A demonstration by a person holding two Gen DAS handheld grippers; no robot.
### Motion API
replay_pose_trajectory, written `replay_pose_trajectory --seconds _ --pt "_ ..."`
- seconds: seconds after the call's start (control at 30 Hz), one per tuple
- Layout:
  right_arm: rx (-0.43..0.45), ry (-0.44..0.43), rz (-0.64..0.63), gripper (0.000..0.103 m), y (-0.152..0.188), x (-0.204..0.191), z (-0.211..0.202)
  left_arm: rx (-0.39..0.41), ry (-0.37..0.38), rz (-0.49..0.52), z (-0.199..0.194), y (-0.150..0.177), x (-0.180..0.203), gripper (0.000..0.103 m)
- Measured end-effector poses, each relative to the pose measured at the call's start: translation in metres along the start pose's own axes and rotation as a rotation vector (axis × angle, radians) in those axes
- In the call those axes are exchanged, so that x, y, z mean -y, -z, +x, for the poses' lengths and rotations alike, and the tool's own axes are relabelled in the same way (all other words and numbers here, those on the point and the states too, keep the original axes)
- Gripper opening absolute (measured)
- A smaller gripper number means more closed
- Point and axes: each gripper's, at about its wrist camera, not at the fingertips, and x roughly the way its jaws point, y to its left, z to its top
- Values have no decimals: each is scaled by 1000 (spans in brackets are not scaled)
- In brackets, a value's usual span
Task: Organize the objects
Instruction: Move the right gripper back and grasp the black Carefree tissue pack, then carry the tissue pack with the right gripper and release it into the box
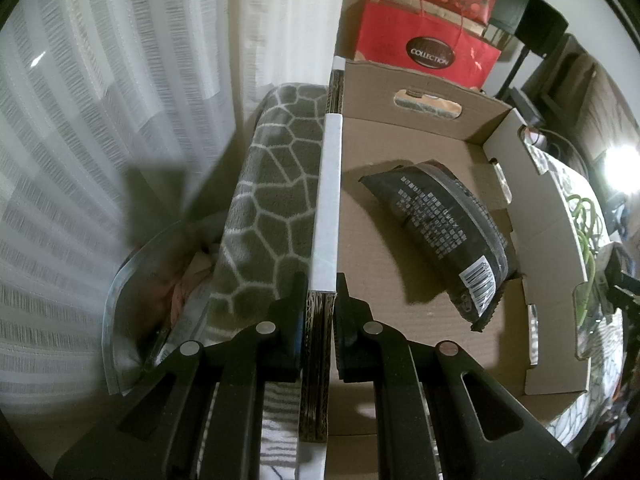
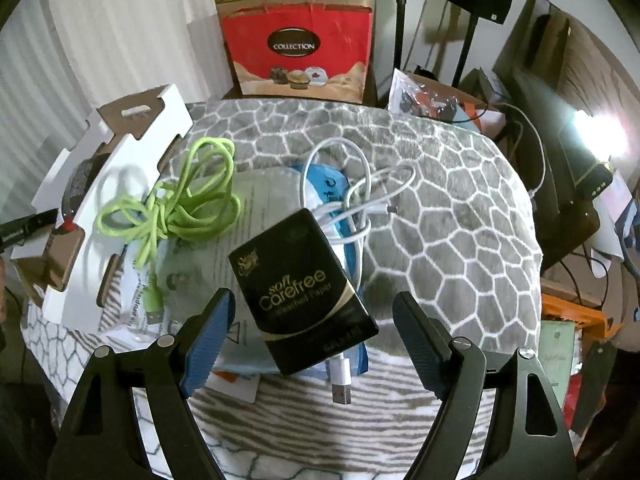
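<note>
The left gripper (image 1: 320, 312) is shown clamped shut on the near wall of the cardboard box (image 1: 404, 144), steadying it; one black packet (image 1: 444, 232) already lies flat on the box floor. The right gripper (image 2: 312, 340) is held wide open and empty, its jaws straddling, without contact, the black tissue pack (image 2: 304, 292) marked "Carefree", which rests on a pale plastic bag (image 2: 256, 196) to the right of the box. Left of the pack lies a green cable (image 2: 180, 208); a white USB cable (image 2: 352, 200) trails behind and beneath it. The pack is judged light, soft and compressible under a slick wrapper; a moderate grip across its short sides is advised, clear of the white cable.
</note>
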Motion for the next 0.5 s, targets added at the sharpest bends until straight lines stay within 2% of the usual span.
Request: replay_pose_trajectory --seconds 0.13,0.2,0.27,0.5 --pt "-6 17 -19 82 2 -3 3 0 0 -1 0 0 0 11" --pt "-14 29 -34 79 4 -6 6 0 0 0 0 0 0 11" --pt "-22 40 -49 67 5 -8 8 0 0 -1 0 0 0 11" --pt "-9 29 -33 63 1 -7 3 0 0 -1 0 0 0 11"
